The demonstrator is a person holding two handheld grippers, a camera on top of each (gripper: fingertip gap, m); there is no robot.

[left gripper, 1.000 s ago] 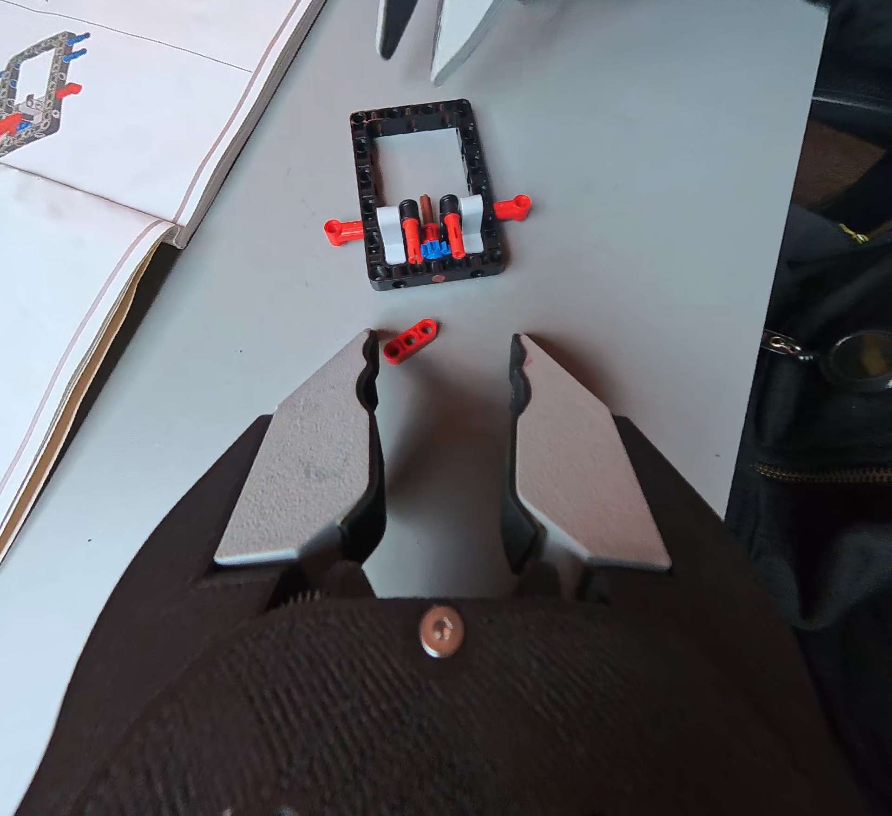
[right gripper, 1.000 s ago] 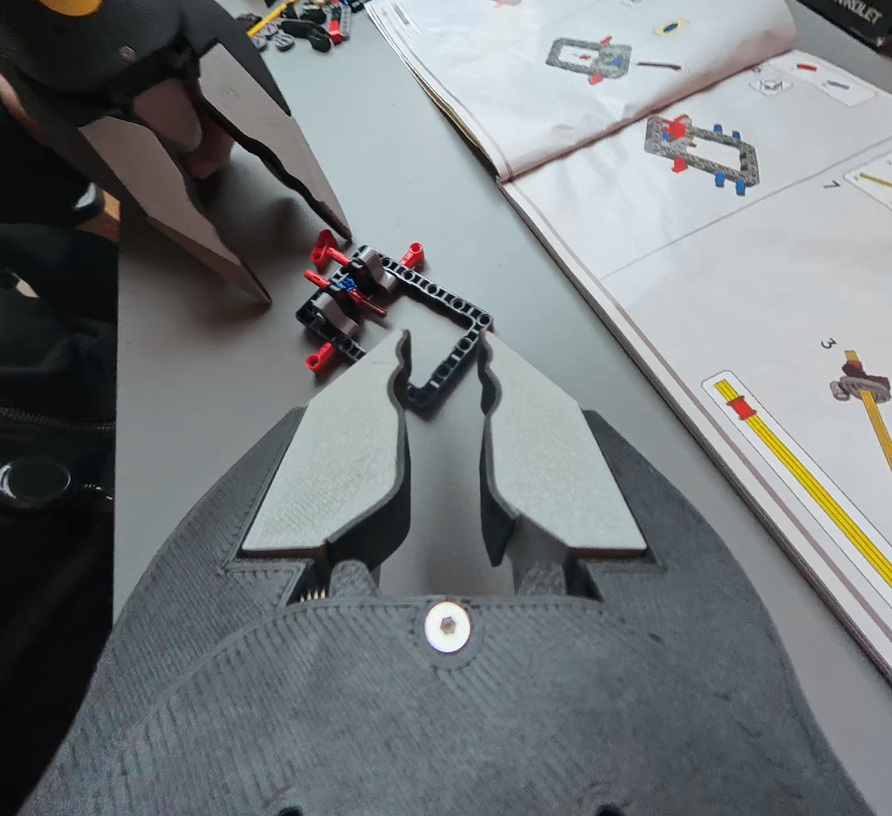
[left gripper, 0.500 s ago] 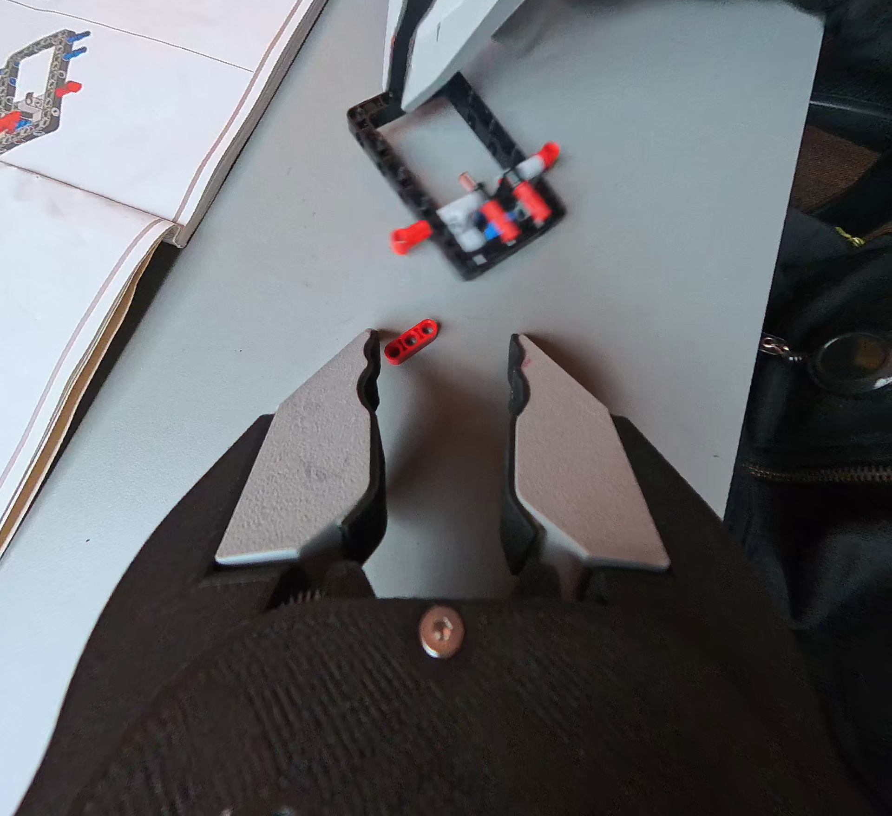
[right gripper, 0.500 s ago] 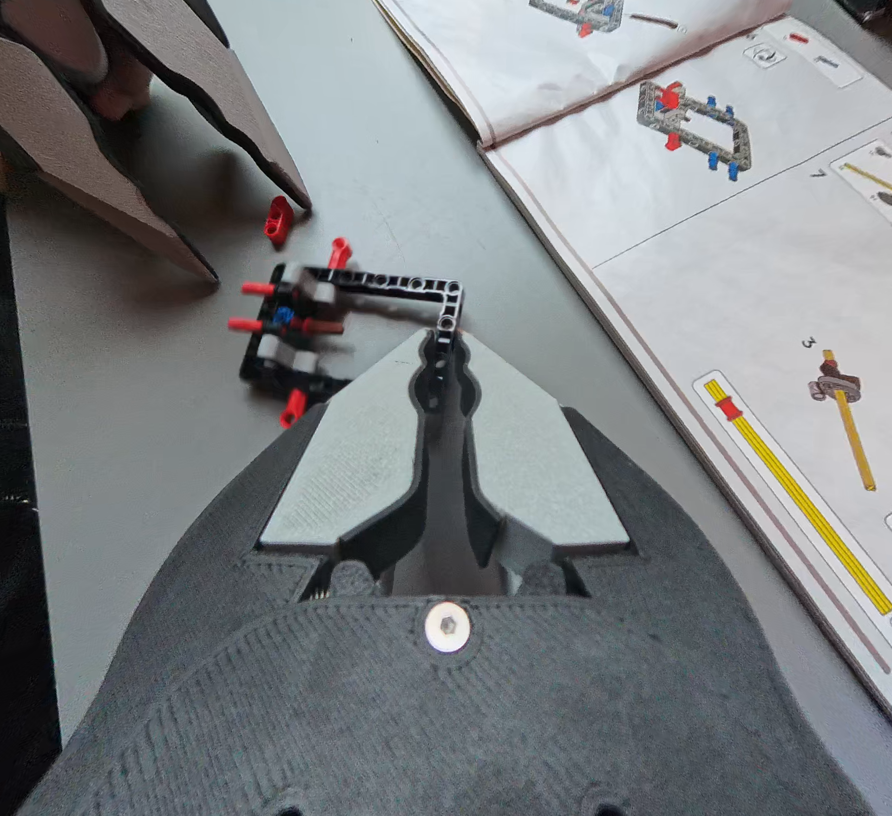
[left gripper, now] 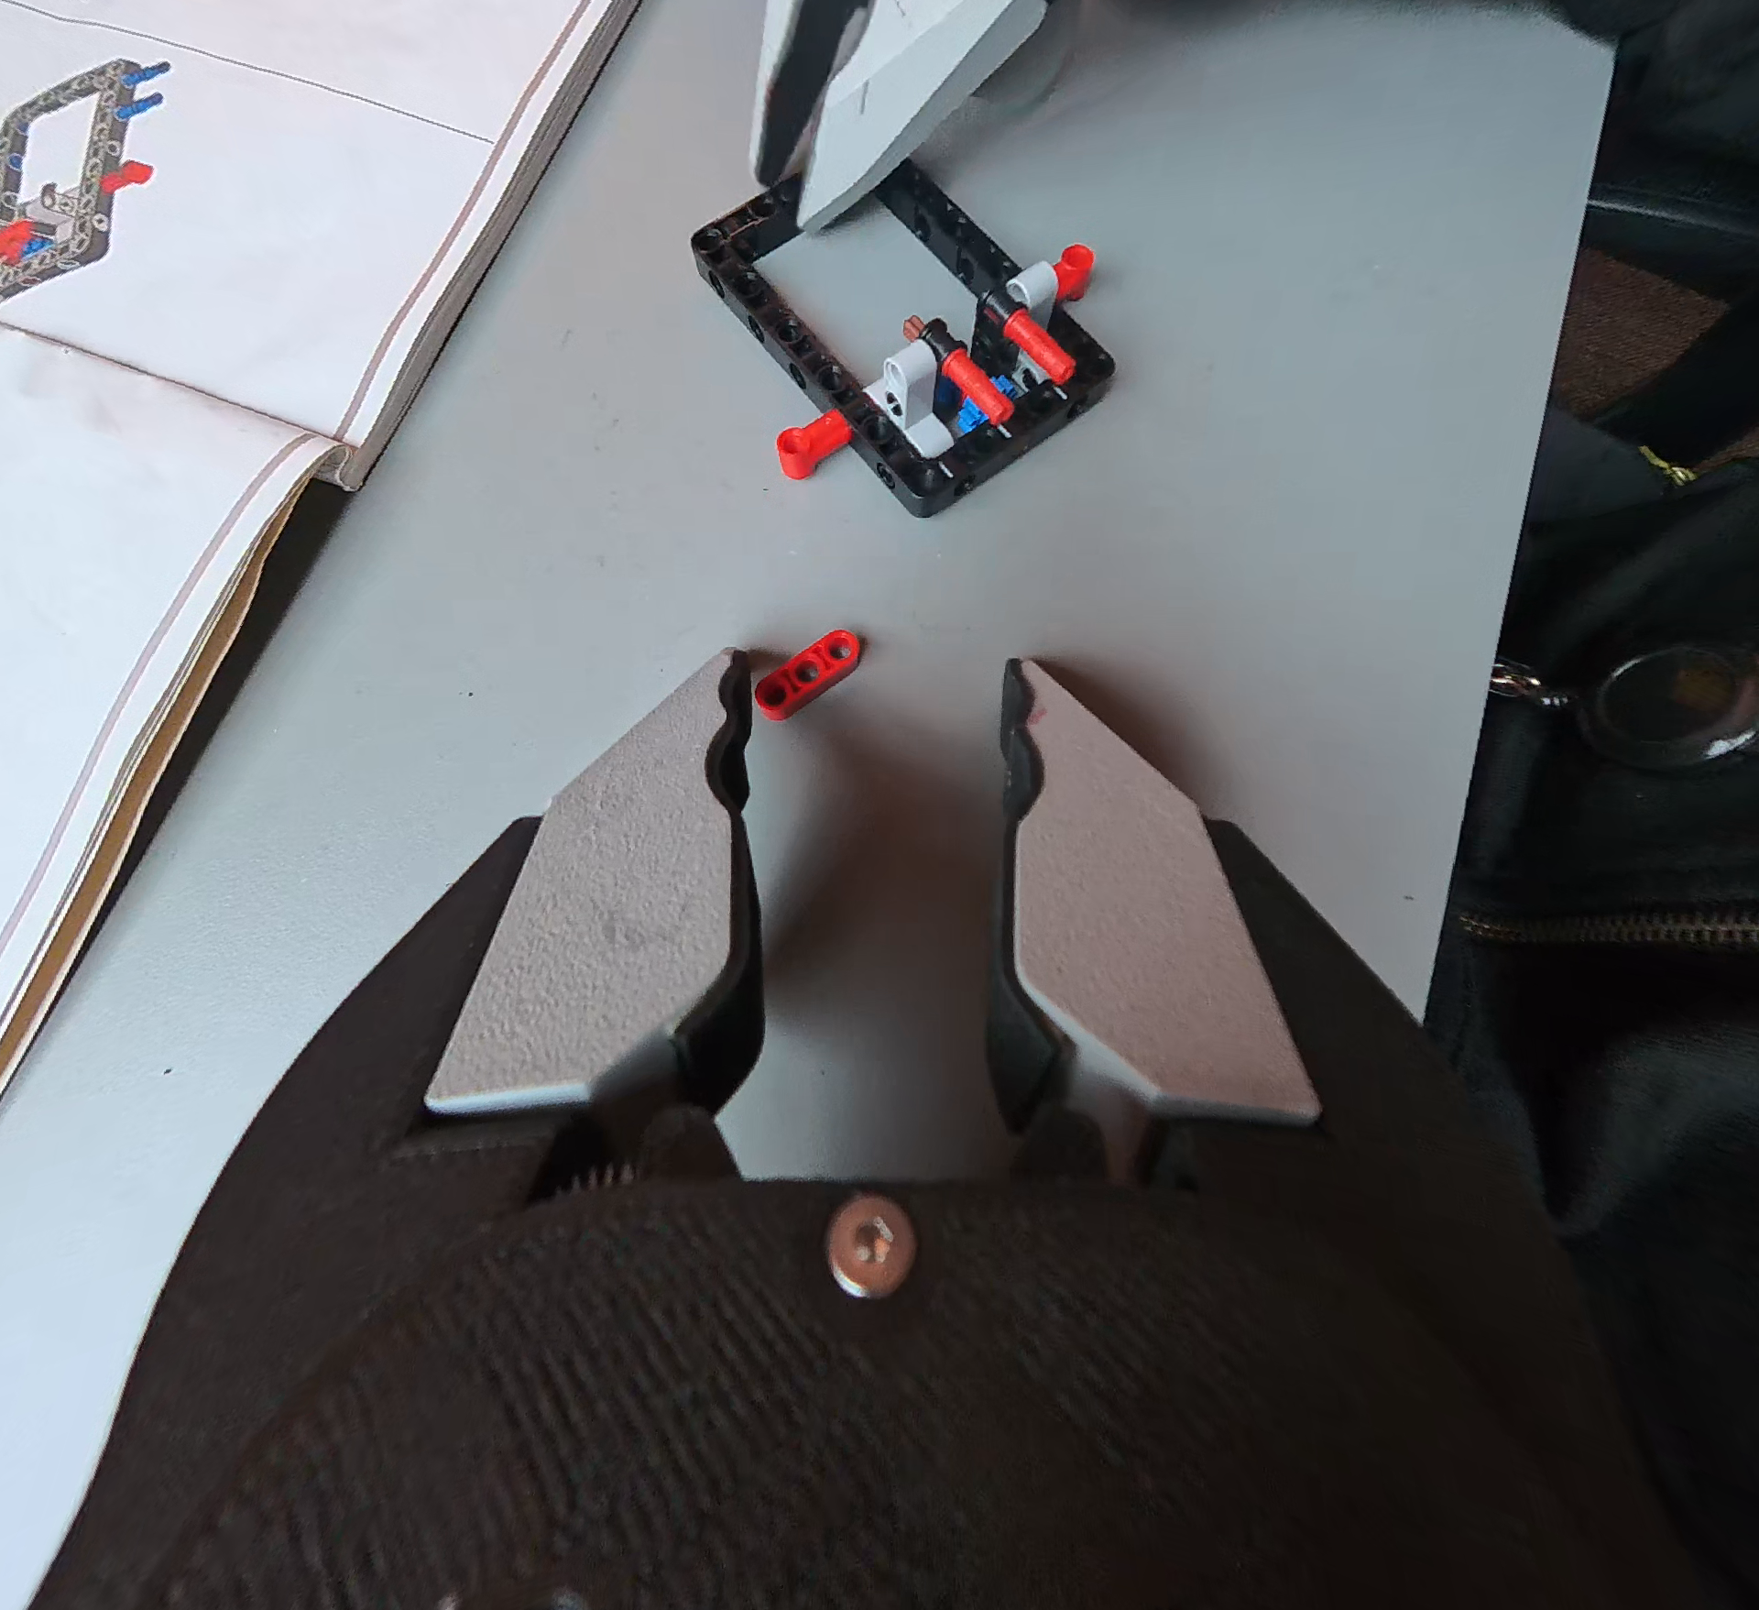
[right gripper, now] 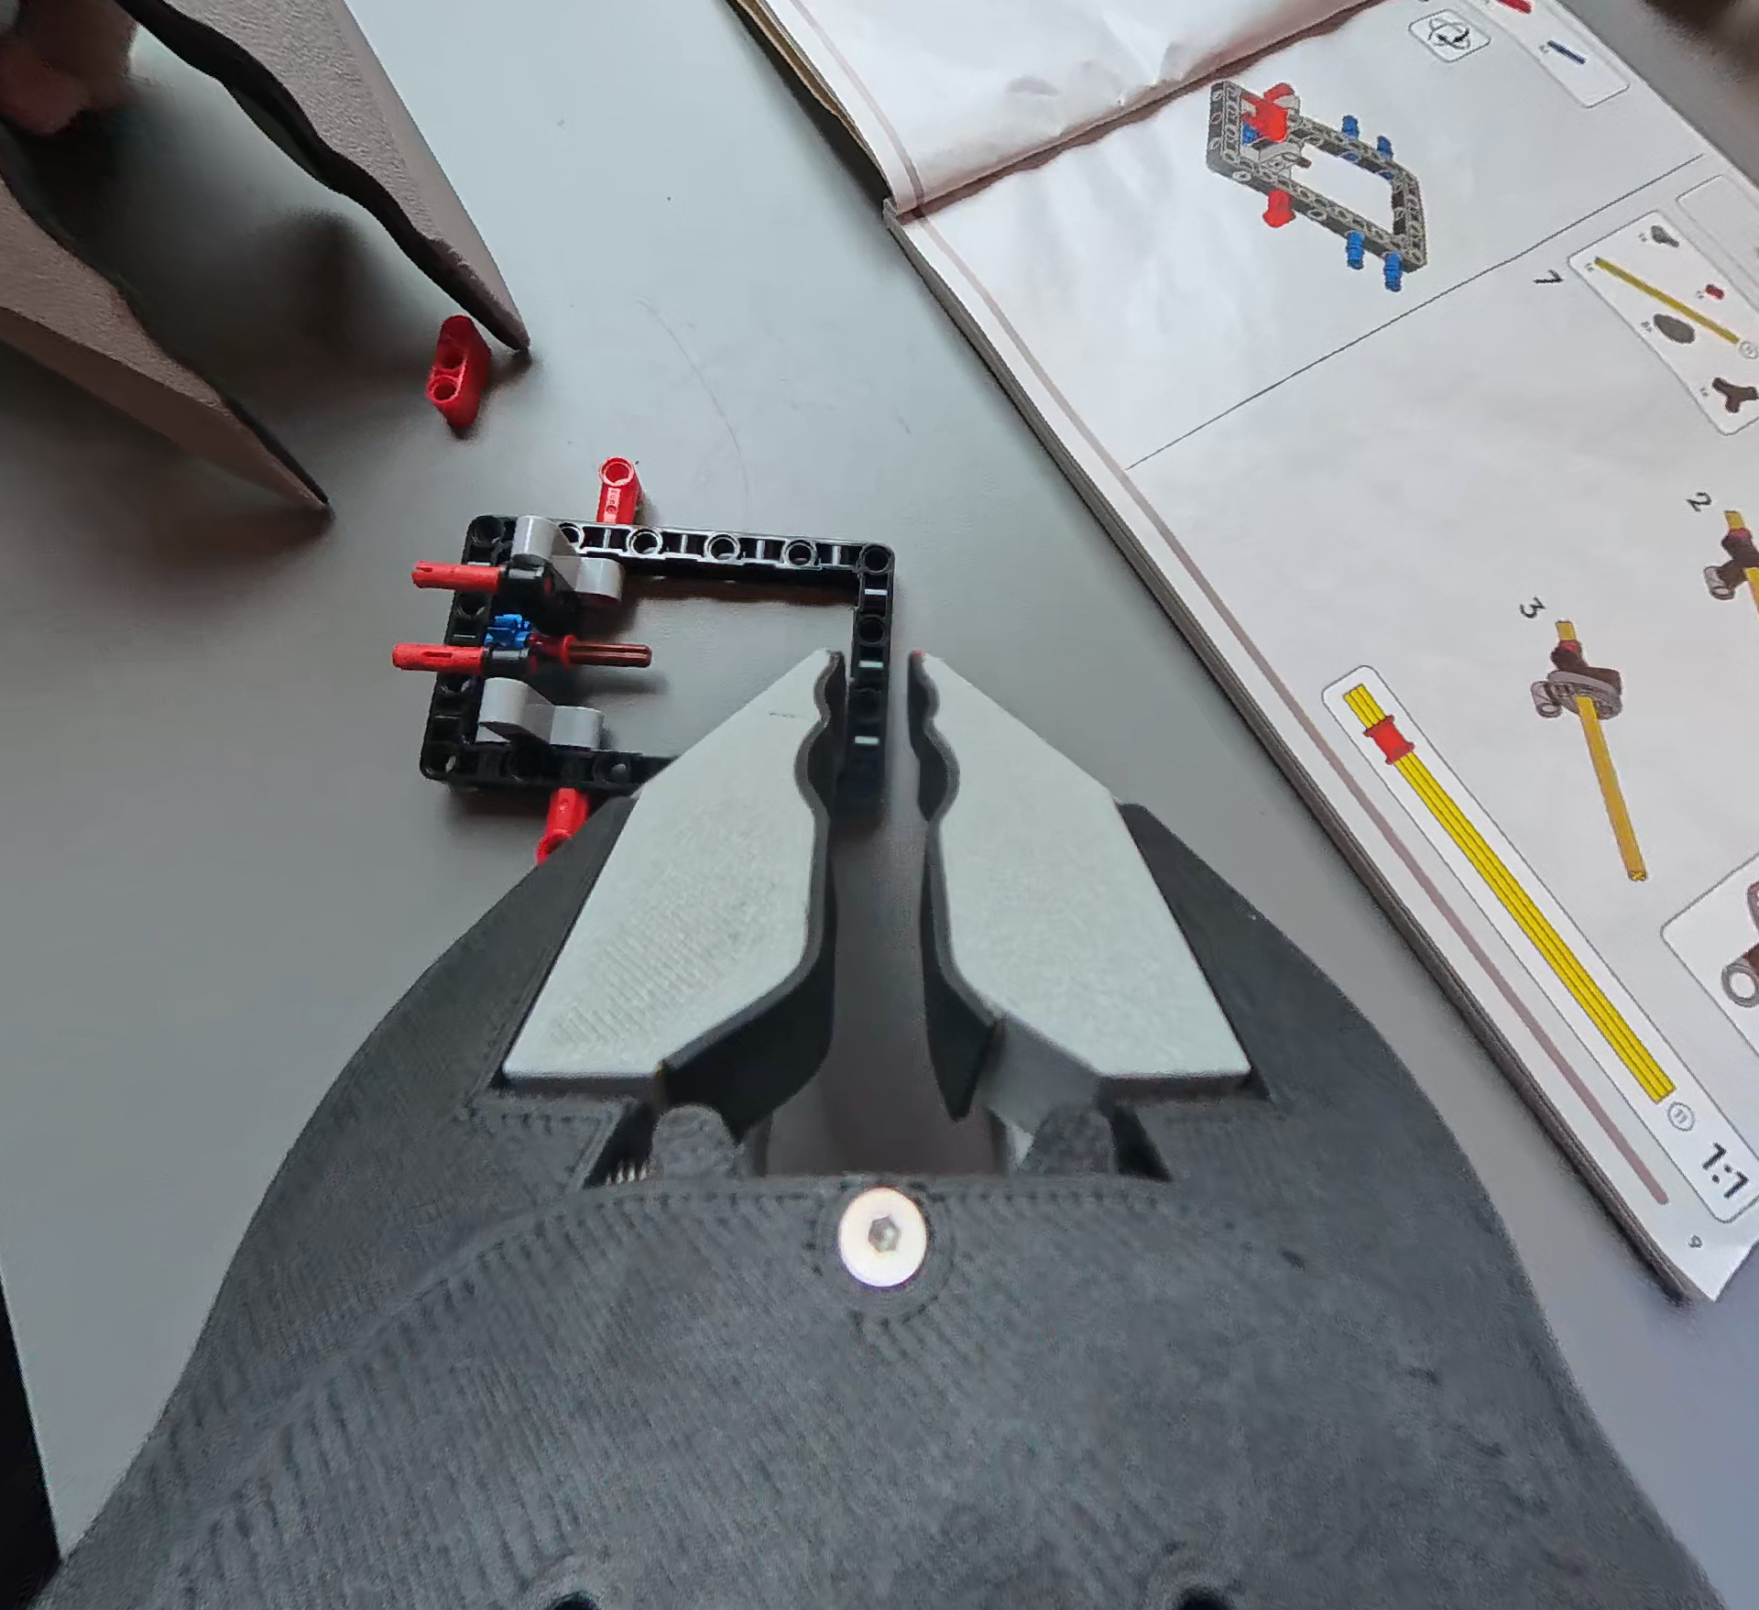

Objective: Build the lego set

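Your right hand-held gripper (right gripper: 874,660) is pinching the short end beam of the black Technic frame (right gripper: 723,548), which lies flat on the grey desk (right gripper: 666,184). The frame's other end carries grey connectors, red pins and a blue gear. Your left hand-held gripper (left gripper: 871,660) is spread wide with nothing in it, tips down by the loose red three-hole beam (left gripper: 807,674), which sits just beside its left finger. The open instruction booklet (right gripper: 1333,441) lies alongside.

The right tool (right gripper: 874,669) covers one corner of the black frame (right gripper: 723,548), whether its fingers touch the bar between them cannot be told, the open booklet (right gripper: 1333,441) runs off the picture's edge, and the far tool looks blurred from the left wrist.
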